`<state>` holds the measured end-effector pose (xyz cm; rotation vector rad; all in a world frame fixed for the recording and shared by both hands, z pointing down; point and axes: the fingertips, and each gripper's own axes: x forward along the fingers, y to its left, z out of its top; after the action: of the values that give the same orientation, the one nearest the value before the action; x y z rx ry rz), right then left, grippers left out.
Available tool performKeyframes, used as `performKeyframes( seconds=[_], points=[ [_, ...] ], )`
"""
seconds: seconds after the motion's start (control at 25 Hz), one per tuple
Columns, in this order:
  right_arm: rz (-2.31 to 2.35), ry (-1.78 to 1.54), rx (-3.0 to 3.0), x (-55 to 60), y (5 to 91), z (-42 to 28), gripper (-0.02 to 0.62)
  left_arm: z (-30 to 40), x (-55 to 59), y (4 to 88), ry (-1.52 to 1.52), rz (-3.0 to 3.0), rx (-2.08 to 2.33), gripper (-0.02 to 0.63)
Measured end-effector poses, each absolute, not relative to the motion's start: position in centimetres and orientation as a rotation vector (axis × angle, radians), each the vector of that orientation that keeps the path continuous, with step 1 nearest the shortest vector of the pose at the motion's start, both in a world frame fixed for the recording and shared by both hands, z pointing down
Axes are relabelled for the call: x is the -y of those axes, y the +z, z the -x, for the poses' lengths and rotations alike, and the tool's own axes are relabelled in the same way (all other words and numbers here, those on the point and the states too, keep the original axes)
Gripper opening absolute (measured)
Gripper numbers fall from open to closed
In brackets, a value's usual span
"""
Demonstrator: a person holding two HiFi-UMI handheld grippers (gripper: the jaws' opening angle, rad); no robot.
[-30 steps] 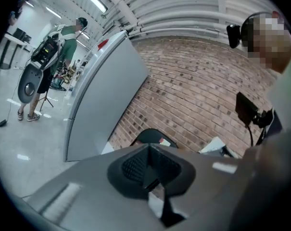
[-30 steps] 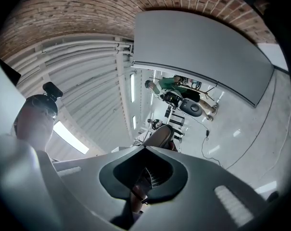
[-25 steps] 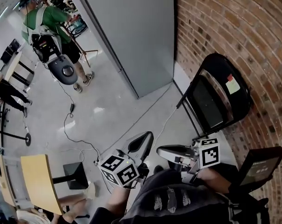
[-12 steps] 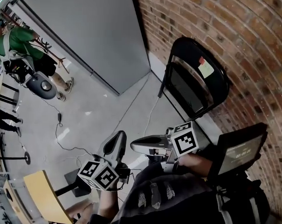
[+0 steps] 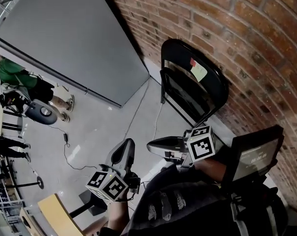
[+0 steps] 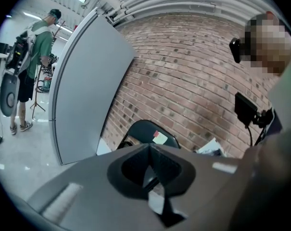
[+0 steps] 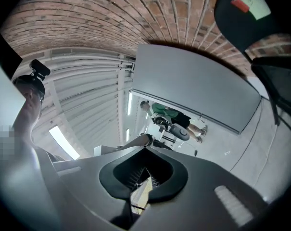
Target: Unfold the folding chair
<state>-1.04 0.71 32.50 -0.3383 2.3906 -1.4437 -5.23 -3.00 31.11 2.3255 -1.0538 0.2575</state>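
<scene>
The folded black chair (image 5: 190, 90) leans upright against the brick wall, with a pale sticker on its backrest. In the head view both grippers hang in the air short of it, neither touching it. My left gripper (image 5: 128, 143) is shut and empty, pointing up the floor toward the chair's left side. My right gripper (image 5: 150, 145) is also shut and empty, lying sideways just below the chair's legs. The left gripper (image 6: 149, 147) sees the chair (image 6: 150, 130) straight ahead beyond its jaws. The right gripper (image 7: 145, 149) shows only the chair's back (image 7: 241, 13) at the top right.
A tall grey partition panel (image 5: 65, 38) stands left of the chair. A person in a green shirt (image 5: 11, 73) stands far left with equipment. A cable (image 5: 69, 149) trails over the pale floor. A black screen on a stand (image 5: 254, 154) is at my right, a wooden tabletop (image 5: 57, 215) at bottom left.
The view has swung right, bringing the chair toward the middle. Both grippers have moved closer to the chair, still shut and empty.
</scene>
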Motion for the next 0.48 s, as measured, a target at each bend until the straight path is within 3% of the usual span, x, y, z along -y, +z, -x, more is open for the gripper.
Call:
performKeyframes(
  seconds=[0.28,0.48],
  points=[
    [0.789,-1.239,-2.474,2.4,36.1,-9.0,0.015,-1.9,4.8,31.3,0.332,-2.415,0.932,0.002],
    [1.354,-1.067,-2.591,3.8,40.6,-19.0,0.166,-5.5,5.4,30.5,0.36,-2.45,0.875,0.002]
  ],
)
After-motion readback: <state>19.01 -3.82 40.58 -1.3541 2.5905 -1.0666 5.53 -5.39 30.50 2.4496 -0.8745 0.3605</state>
